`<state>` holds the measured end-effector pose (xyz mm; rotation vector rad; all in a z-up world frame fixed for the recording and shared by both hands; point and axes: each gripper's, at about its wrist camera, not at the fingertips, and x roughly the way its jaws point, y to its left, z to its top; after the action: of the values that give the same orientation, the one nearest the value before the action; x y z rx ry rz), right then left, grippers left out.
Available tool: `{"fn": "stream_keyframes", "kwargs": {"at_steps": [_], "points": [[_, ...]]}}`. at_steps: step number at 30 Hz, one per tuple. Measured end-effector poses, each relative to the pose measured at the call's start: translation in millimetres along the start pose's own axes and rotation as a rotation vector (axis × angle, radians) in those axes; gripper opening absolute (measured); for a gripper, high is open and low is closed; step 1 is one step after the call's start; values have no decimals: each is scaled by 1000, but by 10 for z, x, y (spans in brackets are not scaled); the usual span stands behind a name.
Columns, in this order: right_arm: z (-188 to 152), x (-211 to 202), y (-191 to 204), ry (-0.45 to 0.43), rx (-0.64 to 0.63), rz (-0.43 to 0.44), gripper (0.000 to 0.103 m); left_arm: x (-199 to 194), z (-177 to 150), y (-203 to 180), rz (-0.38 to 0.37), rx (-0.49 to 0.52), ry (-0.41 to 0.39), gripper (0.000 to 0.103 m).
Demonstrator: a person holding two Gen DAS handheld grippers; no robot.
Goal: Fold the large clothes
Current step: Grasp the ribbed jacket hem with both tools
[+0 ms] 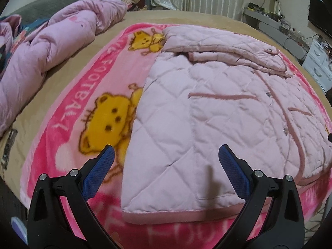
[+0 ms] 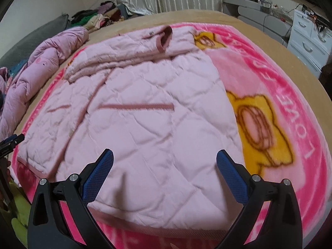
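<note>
A light pink quilted jacket (image 1: pixel 217 114) lies flat on a bright pink blanket with yellow cartoon cats (image 1: pixel 83 114), its sleeves folded across the top. It also shows in the right wrist view (image 2: pixel 149 124). My left gripper (image 1: pixel 166 155) is open and empty, hovering above the jacket's near left hem corner. My right gripper (image 2: pixel 165 159) is open and empty, hovering above the jacket's near right hem. The other gripper's tip (image 2: pixel 12 141) shows at the left edge of the right wrist view.
The blanket lies on a tan bed (image 1: pixel 62 66). A crumpled pink duvet (image 1: pixel 41 51) lies on the bed's left side. A clothes pile (image 2: pixel 97 16) sits at the far end. White drawers (image 2: pixel 307 41) and a cluttered desk (image 1: pixel 269 20) stand to the right.
</note>
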<state>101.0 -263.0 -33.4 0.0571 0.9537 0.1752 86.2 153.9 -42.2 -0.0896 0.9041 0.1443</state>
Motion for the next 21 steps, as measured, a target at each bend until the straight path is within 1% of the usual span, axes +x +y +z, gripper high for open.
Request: {"fn": "stream_keyframes", "kwargs": {"at_steps": [4, 6, 8, 12, 15, 17, 19, 21], "points": [[-90, 21, -76, 13, 3, -24, 99, 98, -73, 172, 12, -35, 31, 94], [-132, 22, -113, 18, -3, -37, 99, 154, -115, 286, 11, -68, 53, 94], [-164, 16, -140, 22, -10, -57, 99, 205, -159, 384, -9, -102, 74, 94], [-237, 32, -227, 44, -6, -79, 99, 309, -216, 497, -86, -159, 119, 94], [-302, 22, -307, 60, 15, -64, 99, 355, -238, 496, -113, -177, 139, 94], [-342, 14, -350, 70, 28, -54, 99, 352, -249, 451, -128, -172, 137, 94], [-391, 29, -425, 100, 64, -12, 99, 347, -258, 395, -168, -167, 140, 93], [-440, 47, -507, 123, 107, 29, 99, 356, -292, 309, -238, -180, 158, 92]]}}
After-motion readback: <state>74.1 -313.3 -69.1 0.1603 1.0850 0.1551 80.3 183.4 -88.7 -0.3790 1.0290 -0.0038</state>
